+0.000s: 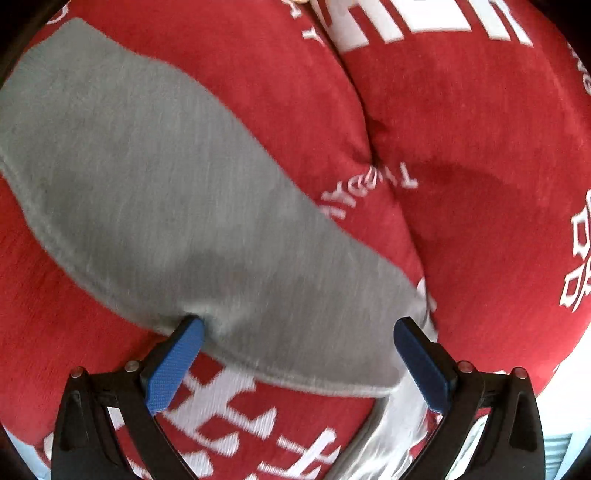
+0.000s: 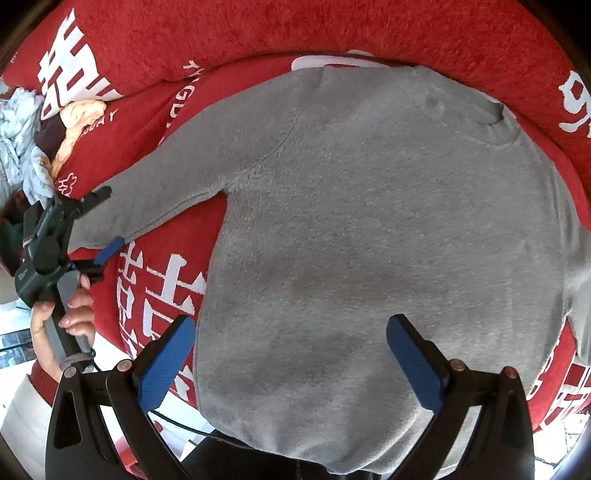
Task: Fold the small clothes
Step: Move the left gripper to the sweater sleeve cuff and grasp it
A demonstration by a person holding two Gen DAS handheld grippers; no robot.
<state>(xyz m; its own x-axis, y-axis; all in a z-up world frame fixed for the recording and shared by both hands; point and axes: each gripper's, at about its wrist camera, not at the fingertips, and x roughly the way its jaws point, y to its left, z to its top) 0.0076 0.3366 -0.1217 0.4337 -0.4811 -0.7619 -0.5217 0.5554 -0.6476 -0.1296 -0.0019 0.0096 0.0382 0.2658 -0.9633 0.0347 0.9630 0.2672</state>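
A small grey sweater lies flat on a red cushion cover with white lettering. Its left sleeve stretches out to the side. My left gripper is open, its jaws straddling the cuff end of that sleeve; its left blue pad touches the sleeve's edge. It also shows in the right wrist view, held by a hand at the sleeve's cuff. My right gripper is open and empty above the sweater's lower body, near the hem.
A pile of other small clothes, white patterned and peach, lies at the far left of the red surface. A seam between two red cushions runs beside the sleeve. The surface's front edge is near the sweater's hem.
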